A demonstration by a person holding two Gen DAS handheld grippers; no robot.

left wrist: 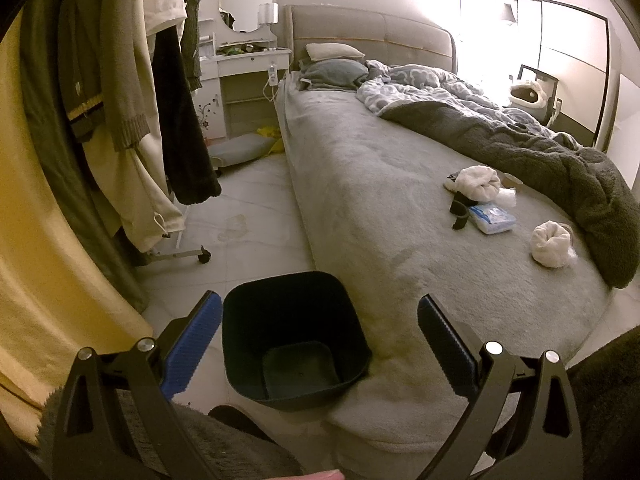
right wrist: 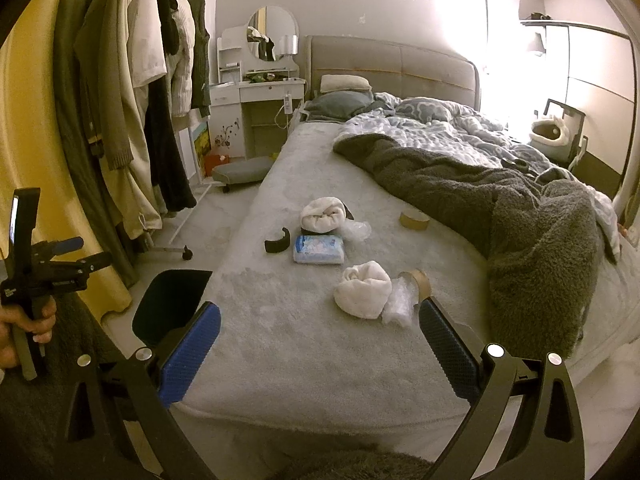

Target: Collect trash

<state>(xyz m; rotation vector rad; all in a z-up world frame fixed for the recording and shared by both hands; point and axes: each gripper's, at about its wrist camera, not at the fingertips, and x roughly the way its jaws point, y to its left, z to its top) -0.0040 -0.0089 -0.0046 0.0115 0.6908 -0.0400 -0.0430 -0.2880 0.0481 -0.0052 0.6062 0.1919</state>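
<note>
**Mia:** From the left tongs' camera, what do you see?

**Ben:** The left gripper (left wrist: 320, 344) is wide open, holding nothing. Its blue pads sit on each side of the dark square plastic bin (left wrist: 294, 336). The bin stands on the floor, touching the near corner of the grey fluffy bed (left wrist: 360, 200). It looks empty inside.

**Mia:** Why is the bin there?

**Ben:** I think so trash can drop straight in off the bed's edge.

**Mia:** Where's the trash?

**Ben:** Out on the bed, toward the dark furry blanket (left wrist: 560, 168). There's a white rolled-up cloth (left wrist: 551, 245), another white cloth bundle (left wrist: 478, 182), a blue and white tissue pack (left wrist: 491, 219) and a small black curved piece (left wrist: 460, 210).

**Mia:** And from the right tongs' camera?

**Ben:** The right gripper (right wrist: 320, 344) is wide open and empty too, hanging over the bed's near edge. Just past it lies the white rolled-up cloth (right wrist: 363, 289), touching a crinkly clear plastic wrap (right wrist: 400, 300) and a brown cardboard tape ring (right wrist: 418, 280). Another clear wrap (right wrist: 355, 231) and another tape ring (right wrist: 414, 220) lie farther back.

**Mia:** Which goes first?

**Ben:** I'd guess the near wrap or ring. They're closest to the open tongs. The bin (right wrist: 170, 304) waits at the bed's left edge.
</note>
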